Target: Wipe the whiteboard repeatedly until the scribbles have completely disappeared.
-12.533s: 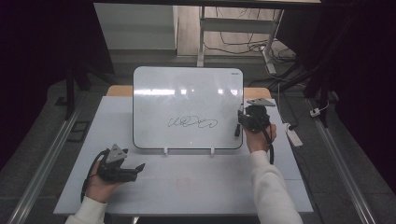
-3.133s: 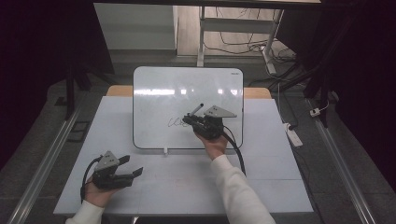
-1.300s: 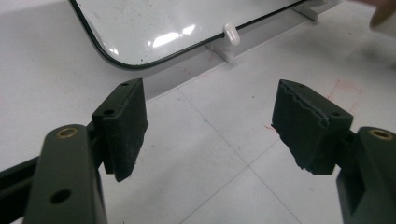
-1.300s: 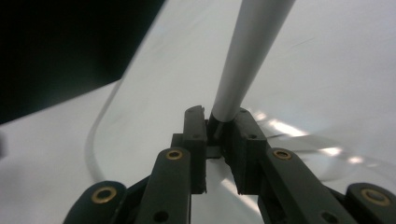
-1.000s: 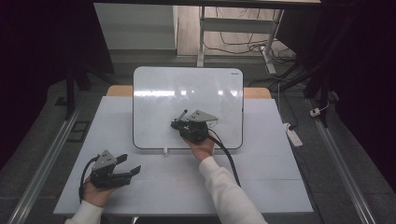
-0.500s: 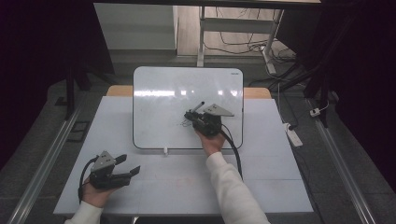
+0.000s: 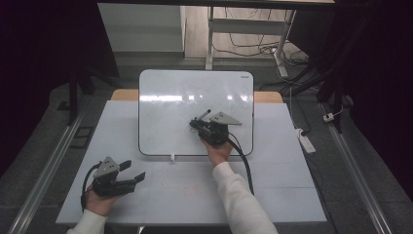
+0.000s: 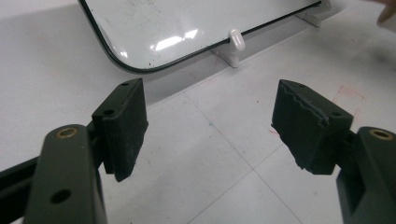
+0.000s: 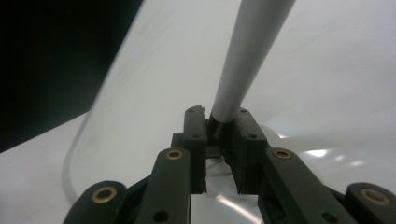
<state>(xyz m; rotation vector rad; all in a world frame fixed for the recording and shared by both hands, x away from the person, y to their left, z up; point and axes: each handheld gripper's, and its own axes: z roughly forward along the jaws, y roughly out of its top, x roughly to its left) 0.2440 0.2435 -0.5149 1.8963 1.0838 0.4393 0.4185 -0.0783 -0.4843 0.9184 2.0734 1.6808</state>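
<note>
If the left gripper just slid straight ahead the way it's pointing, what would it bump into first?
Most likely the whiteboard. The left gripper is open and empty, and it looks over bare white table toward the board's lower edge and a small white support clip. Depth is hard to judge.

A white table [image 7: 272,195] carries the things, its top marked by thin seams into panels. A whiteboard [image 7: 165,97] rests on it, propped on small white clips [image 8: 236,39] along its lower edge. Faint reddish marks, perhaps pen smudges, show on the tabletop just beside the board's lower edge.
</note>
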